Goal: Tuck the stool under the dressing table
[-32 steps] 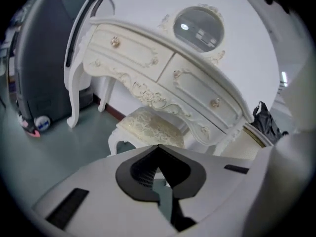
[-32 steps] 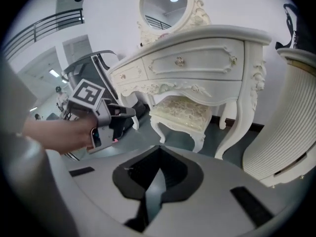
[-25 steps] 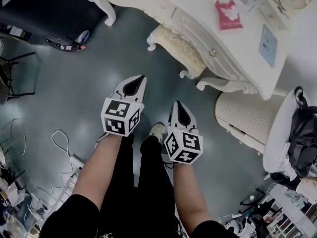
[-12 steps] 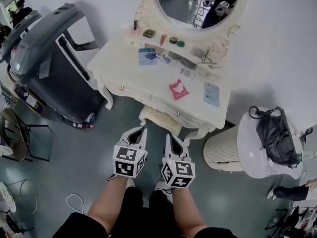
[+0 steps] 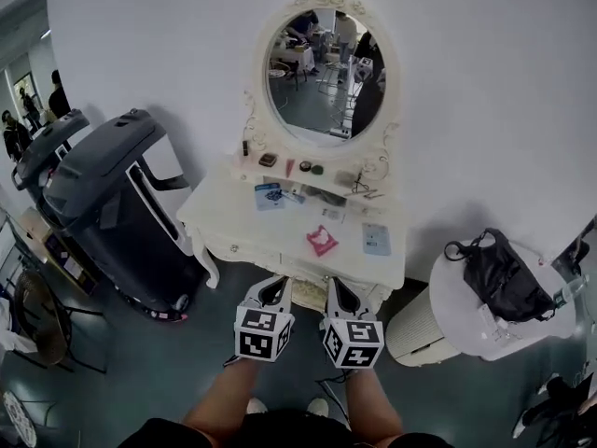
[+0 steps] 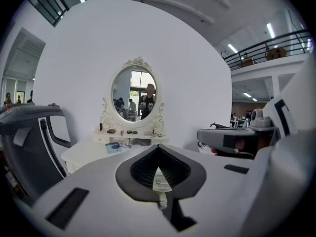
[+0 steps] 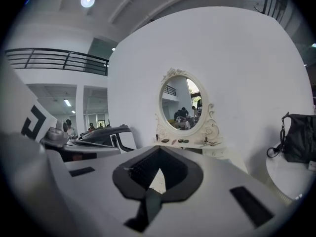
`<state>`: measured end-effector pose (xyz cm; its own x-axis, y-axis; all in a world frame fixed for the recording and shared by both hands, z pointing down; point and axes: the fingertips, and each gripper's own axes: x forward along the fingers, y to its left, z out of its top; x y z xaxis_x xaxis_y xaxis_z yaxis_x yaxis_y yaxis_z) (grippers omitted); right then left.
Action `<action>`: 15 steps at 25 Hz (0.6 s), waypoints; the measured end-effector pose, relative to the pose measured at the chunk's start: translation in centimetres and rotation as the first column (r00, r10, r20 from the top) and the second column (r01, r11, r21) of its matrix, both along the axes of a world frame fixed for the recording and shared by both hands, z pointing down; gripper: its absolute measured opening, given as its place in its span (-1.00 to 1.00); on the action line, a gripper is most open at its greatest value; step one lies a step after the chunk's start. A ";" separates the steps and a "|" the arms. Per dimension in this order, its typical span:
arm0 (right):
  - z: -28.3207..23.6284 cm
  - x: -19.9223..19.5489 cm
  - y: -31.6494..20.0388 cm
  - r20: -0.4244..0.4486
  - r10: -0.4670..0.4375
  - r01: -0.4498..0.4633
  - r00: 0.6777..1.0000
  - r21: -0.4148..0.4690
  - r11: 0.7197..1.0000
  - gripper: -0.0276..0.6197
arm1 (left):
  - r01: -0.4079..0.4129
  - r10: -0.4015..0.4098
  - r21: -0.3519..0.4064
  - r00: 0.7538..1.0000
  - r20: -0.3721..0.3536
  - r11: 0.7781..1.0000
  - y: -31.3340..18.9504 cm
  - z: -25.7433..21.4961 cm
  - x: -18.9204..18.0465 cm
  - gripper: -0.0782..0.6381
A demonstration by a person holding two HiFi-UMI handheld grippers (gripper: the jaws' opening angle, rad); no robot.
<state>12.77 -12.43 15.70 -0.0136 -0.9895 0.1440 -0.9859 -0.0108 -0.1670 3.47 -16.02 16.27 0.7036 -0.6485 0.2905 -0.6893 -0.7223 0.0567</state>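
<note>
The white dressing table (image 5: pixel 244 234) stands against the wall with its oval mirror (image 5: pixel 322 77) above it. Only a cream sliver of the stool (image 5: pixel 306 294) shows under the table's front edge, between my two grippers. My left gripper (image 5: pixel 274 286) and right gripper (image 5: pixel 337 287) are held side by side just in front of the table, both pointing at it. Both are shut with nothing held. The left gripper (image 6: pixel 158 147) faces the mirror (image 6: pixel 134 94) with its tips together, as does the right gripper (image 7: pixel 159 148).
A large black machine (image 5: pixel 112 203) stands left of the table. To the right are a ribbed white bin (image 5: pixel 410 329) and a round white side table (image 5: pixel 466 329) carrying a black bag (image 5: pixel 499 278). Small items lie on the dressing table, among them a red one (image 5: pixel 322 241).
Both grippers rose together, staying shut, and the view tilted up from the floor to the wall and mirror. The stool, clearly seen earlier, is now almost hidden under the table.
</note>
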 end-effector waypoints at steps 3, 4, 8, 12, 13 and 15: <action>-1.2 0.7 0.0 0.009 0.008 -0.008 1.000 0.022 1.000 -0.89 | -0.013 0.013 0.019 1.000 -0.010 1.000 0.1 -1.0 0.7 -0.77; -1.4 0.8 -0.1 0.014 0.009 -0.010 1.000 0.028 1.000 -0.89 | -0.017 0.018 0.025 1.000 -0.013 1.000 0.1 -1.3 0.9 -0.77; -2.4 0.9 -0.8 0.016 0.006 -0.007 1.000 0.045 0.999 -0.89 | -0.024 0.025 0.050 0.999 -0.021 0.998 -0.2 -2.5 1.3 -0.77; -3.0 0.6 -1.2 0.003 0.002 -0.002 1.000 0.055 0.999 -0.89 | -0.020 0.021 0.044 0.999 -0.034 0.999 -0.6 -3.0 1.0 -0.77; -3.1 0.6 -1.3 0.002 0.003 -0.003 1.000 0.060 0.998 -0.89 | -0.018 0.020 0.043 0.999 -0.036 0.999 -0.7 -3.0 1.0 -0.77; -3.2 0.7 -1.6 -0.002 0.006 -0.006 1.000 0.067 0.998 -0.89 | -0.016 0.018 0.043 0.999 -0.042 0.999 -1.1 -3.2 0.9 -0.77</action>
<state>13.51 -14.04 12.48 -0.0074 -0.9970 0.0772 -0.9862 -0.0055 -0.1655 4.34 -17.14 13.11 0.7256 -0.6478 0.2322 -0.6747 -0.7361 0.0546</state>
